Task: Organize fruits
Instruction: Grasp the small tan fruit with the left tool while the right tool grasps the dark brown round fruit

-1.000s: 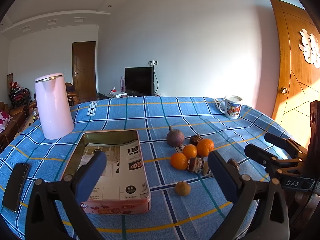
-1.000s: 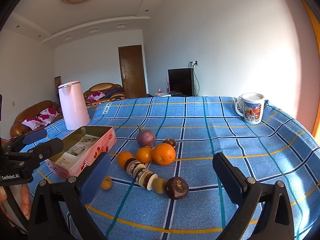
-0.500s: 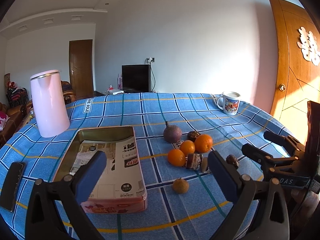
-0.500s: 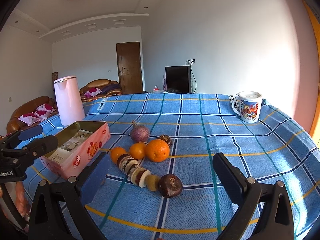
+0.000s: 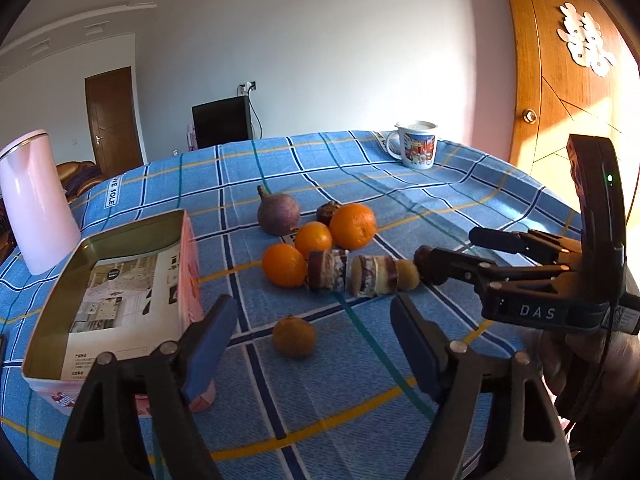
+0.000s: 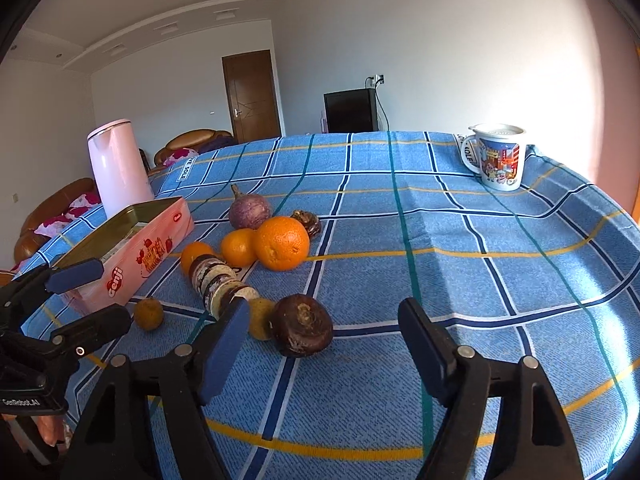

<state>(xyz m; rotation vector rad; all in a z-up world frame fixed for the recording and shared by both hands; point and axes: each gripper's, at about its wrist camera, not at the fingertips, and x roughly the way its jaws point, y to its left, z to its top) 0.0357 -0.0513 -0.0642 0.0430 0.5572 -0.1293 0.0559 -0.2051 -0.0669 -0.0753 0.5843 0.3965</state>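
Fruit lies in a cluster mid-table: a large orange (image 5: pixel 353 226) (image 6: pixel 282 243), two small oranges (image 5: pixel 285 265) (image 5: pixel 313 239), a purple fruit with a stem (image 5: pixel 278 213) (image 6: pixel 250 212), a banded row of sliced pieces (image 5: pixel 352 273) (image 6: pixel 218 282), a dark round fruit (image 6: pixel 302 330) and a small brownish fruit (image 5: pixel 294 337) (image 6: pixel 148 313). An open pink tin (image 5: pixel 120 292) (image 6: pixel 132 240) sits left of them. My left gripper (image 5: pixel 314 344) is open, just before the brownish fruit. My right gripper (image 6: pixel 324 344) is open around the dark fruit's near side.
A pink kettle (image 5: pixel 34 204) (image 6: pixel 118 166) stands behind the tin. A printed mug (image 5: pixel 416 144) (image 6: pixel 498 156) stands at the far right. The blue checked tablecloth (image 6: pixel 460 240) drops off at the right edge. A wooden door (image 5: pixel 560 80) is at right.
Both grippers have moved forward and lower toward the fruit. The fruit and tin have not moved. Both grippers stay open.
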